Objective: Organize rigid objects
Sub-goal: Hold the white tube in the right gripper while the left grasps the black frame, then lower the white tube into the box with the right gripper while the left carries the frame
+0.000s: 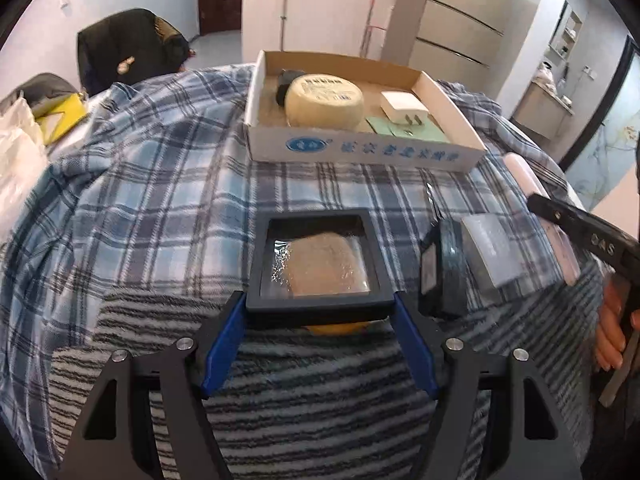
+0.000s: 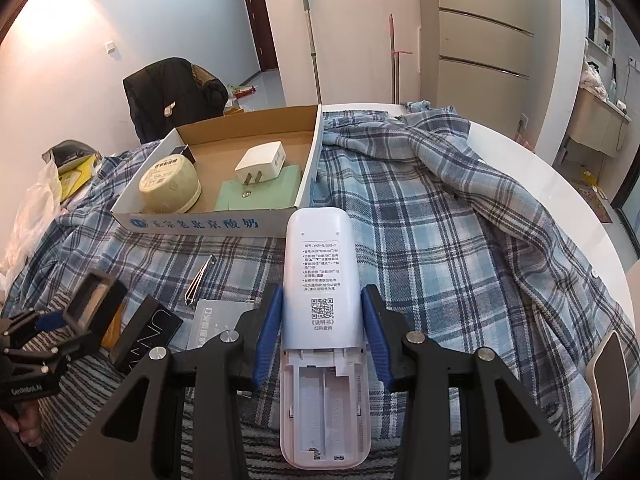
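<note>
The left gripper (image 1: 320, 312) clamps a square black display frame (image 1: 318, 258) just before the open cardboard tray (image 1: 360, 152). The right gripper (image 2: 322, 312) holds a white plastic remote (image 2: 318, 300) near that tray, its jaws narrow.

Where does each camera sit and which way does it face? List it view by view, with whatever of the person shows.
Left wrist: on the left gripper, looking forward and down along its blue fingers at the black display frame they clamp; the person's right hand shows at the right edge.
Right wrist: on the right gripper, looking forward and down at the white remote it clamps; the left gripper shows lower left.
Shared: the cardboard box on the plaid cloth.
</note>
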The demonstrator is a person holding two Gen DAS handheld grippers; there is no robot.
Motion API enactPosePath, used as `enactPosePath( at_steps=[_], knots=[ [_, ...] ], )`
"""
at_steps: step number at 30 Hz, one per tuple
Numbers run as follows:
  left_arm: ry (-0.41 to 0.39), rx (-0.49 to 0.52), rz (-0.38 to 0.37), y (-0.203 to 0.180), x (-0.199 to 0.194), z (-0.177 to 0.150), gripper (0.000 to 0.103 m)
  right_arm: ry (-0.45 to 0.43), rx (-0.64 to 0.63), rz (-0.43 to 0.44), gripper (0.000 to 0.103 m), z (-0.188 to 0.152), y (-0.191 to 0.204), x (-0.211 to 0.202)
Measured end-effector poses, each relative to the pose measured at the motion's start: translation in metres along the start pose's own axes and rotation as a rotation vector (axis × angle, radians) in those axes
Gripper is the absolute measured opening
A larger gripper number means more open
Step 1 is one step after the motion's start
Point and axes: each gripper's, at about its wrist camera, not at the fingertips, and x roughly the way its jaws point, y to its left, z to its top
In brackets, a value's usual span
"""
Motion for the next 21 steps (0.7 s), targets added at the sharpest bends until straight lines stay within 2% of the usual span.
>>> enactPosePath(
  at_steps=[1, 3, 9, 14, 17, 19, 21],
  knots=[
    [-0.012, -0.005, 0.015, -0.001, 0.0, 0.001, 0.088, 0.002, 0.0, -0.003, 0.039, 0.0, 0.0, 0.001],
    [-0.036, -0.028, 0.037, -0.002, 0.001, 0.004, 0.089, 0.01, 0.008, -0.005, 0.039, 0.0, -0.002, 0.004],
    [0.017, -0.086, 0.012, 0.0, 0.018, 0.017, 0.089, 0.008, 0.01, 0.006, 0.039, 0.0, -0.002, 0.003],
    [-0.003, -0.151, 0.042, 0.006, 0.026, 0.025, 0.089, 0.004, 0.009, 0.009, 0.039, 0.0, -0.003, 0.001],
    [0.024, -0.09, 0.065, 0.001, 0.031, 0.034, 0.088, 0.007, 0.01, 0.013, 0.039, 0.0, -0.002, 0.001],
    [0.012, -0.023, 0.077, -0.007, 0.03, 0.035, 0.074, 0.008, 0.01, 0.014, 0.039, 0.0, -0.002, 0.0],
    [0.027, 0.022, 0.099, -0.012, 0.033, 0.036, 0.072, 0.008, 0.01, 0.014, 0.039, 0.0, -0.002, 0.0]
  ],
)
